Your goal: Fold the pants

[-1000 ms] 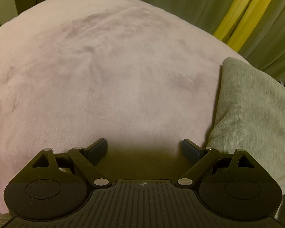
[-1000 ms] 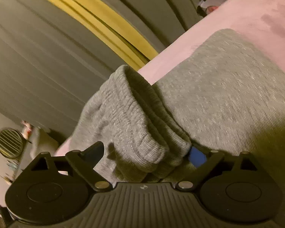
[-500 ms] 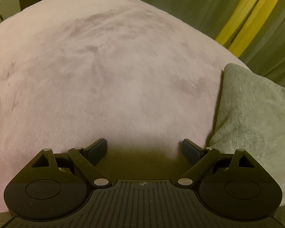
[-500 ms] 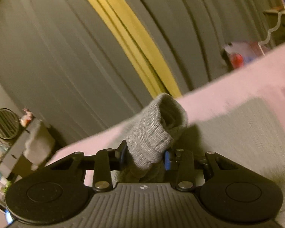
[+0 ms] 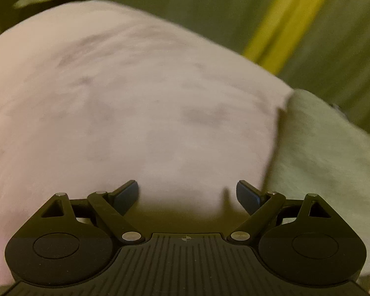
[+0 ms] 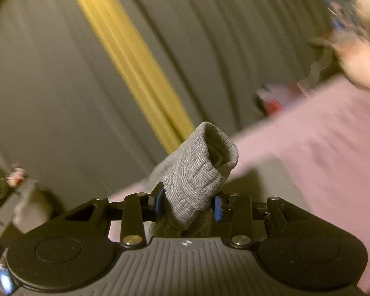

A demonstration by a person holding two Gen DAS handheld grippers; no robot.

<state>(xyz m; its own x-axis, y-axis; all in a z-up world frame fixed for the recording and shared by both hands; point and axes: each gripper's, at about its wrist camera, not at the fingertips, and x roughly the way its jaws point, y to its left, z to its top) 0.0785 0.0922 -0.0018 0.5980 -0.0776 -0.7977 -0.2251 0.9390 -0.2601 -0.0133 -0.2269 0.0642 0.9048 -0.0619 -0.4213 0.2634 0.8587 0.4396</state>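
- Pants: grey ribbed cuff bunched up, sticking out of my right tongs, open end pointing to approx 1 o'clock in right wrist view; cuff's long axis runs approx 7-to-1.
- Rest of pants lies flat at 3 o'clock in left wrist view, on the pink blanket; near edge runs approx 5-to-12. Blurred, so can't tell the full length.
- Right tongs: pressed together on the cuff, blue pads tight on both sides of it.
- Left tongs: spread wide, nothing between, over the blanket; pants just to the right, not touching.
- Bkgd: grey curtain w/ yellow stripe at 12 o'clock.
- No containers that I can make out.
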